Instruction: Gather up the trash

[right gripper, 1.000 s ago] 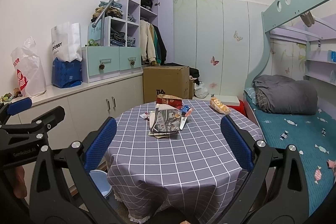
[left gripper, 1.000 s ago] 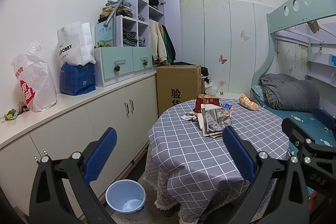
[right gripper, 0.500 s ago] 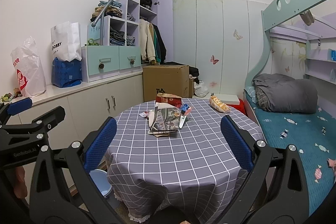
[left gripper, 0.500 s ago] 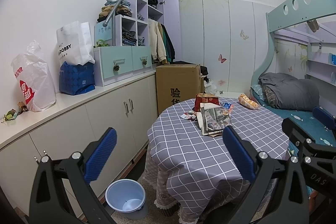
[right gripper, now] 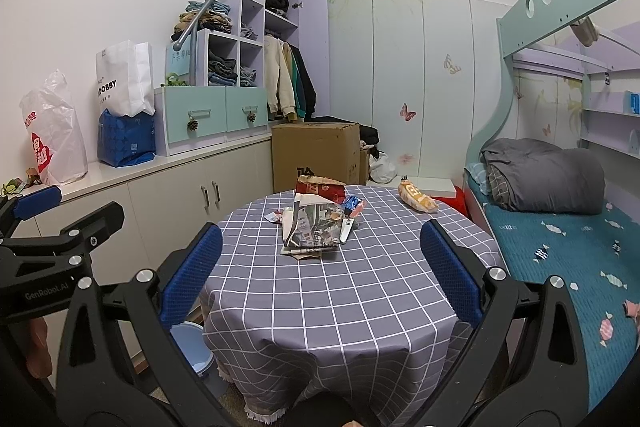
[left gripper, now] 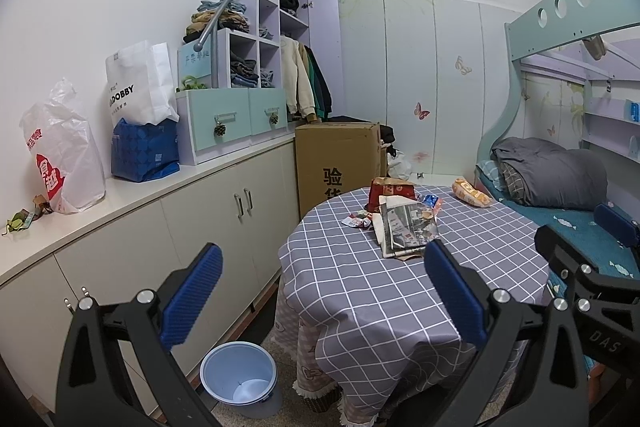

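A heap of trash lies on the round table (right gripper: 340, 307) with the grey checked cloth: a folded newspaper (right gripper: 314, 231) (left gripper: 406, 227), a red snack bag (right gripper: 320, 187) (left gripper: 390, 191), small wrappers (left gripper: 356, 221) and, apart at the far right, a yellow snack bag (right gripper: 416, 199) (left gripper: 470, 193). A pale blue bin (left gripper: 240, 377) (right gripper: 192, 345) stands on the floor left of the table. My left gripper (left gripper: 320, 291) and right gripper (right gripper: 320, 271) are both open, empty, and well short of the trash.
White cabinets (left gripper: 224, 211) run along the left wall, their counter carrying shopping bags (left gripper: 138, 89) and drawers. A cardboard box (left gripper: 338, 159) stands behind the table. The bunk bed (right gripper: 560, 227) with a grey duvet fills the right side.
Both views have drifted slightly back and up from the table. The trash has not moved and both grippers stay open.
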Motion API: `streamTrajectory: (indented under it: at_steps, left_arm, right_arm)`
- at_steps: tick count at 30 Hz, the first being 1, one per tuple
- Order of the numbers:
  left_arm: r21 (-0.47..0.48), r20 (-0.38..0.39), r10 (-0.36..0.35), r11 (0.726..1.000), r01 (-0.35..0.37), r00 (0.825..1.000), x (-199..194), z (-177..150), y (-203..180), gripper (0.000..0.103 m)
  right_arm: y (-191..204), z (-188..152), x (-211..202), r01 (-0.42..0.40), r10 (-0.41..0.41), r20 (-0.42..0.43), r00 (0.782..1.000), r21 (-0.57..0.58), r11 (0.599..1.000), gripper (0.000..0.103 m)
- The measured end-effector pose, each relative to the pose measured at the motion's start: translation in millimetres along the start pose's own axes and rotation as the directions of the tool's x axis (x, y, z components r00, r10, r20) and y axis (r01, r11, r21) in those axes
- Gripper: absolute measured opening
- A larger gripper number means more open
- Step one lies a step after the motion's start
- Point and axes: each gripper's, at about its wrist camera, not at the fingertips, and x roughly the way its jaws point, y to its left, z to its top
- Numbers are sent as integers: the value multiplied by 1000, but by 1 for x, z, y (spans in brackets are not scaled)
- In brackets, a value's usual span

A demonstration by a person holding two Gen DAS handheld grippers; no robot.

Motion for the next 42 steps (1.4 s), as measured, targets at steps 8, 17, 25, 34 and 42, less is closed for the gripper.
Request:
streamTrajectory:
  at_steps: [8, 17, 25, 34, 42]
  left_arm:
    - [1, 0, 0, 1000, 0, 1000, 0, -1, -2, 99]
    - [7, -1, -1, 1000, 1, 1000, 1, -3, -8, 99]
    - [11, -3, 0, 1000, 0, 1000, 1, -3, -11, 99]
    - [10, -2, -2, 1000, 2, 1000, 1, -2, -11, 99]
    - [15, -3, 0, 1000, 0, 1000, 1, -2, -13, 99]
  right_arm:
    - [0, 0, 0, 0, 0, 1, 1000, 1, 1000, 97]
    - [0, 0, 0, 0, 0, 0, 1000, 1, 1000, 97]
    - [0, 0, 0, 0, 0, 1, 1000, 0, 1000, 97]
    - [0, 0, 0, -1, 1, 0, 1000, 1, 1000, 97]
    - [0, -2, 0, 0, 0, -1, 1000, 2, 1000, 97]
